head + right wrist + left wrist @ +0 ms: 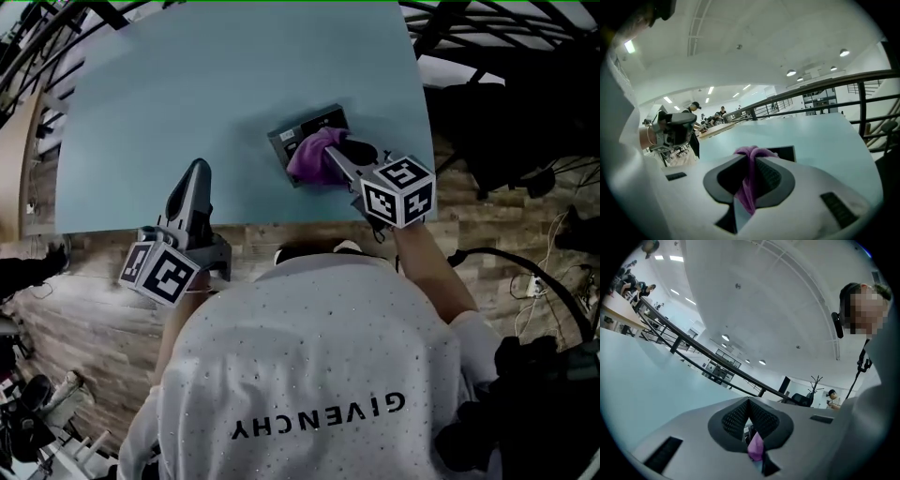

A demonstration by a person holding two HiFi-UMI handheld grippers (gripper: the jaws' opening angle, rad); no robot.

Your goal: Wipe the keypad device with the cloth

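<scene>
On the light blue table (187, 94), near its right-hand side, the keypad device (314, 124) lies flat with the purple cloth (314, 157) bunched on its near edge. The right tongs (339, 155) are clenched on that cloth, a fold of it squeezed between the jaws, so the wiping step looks to be in hand. The next move likely calls for dragging the cloth across the device's face with light downward pressure. The left tongs (198, 169) rest well apart near the table's front edge, jaws together and apparently holding nothing; with no brace, the device could slide. Nothing else on the table blocks the stroke. A dark chair (487, 122) stands on the wooden floor (84, 328) beyond the right edge.
</scene>
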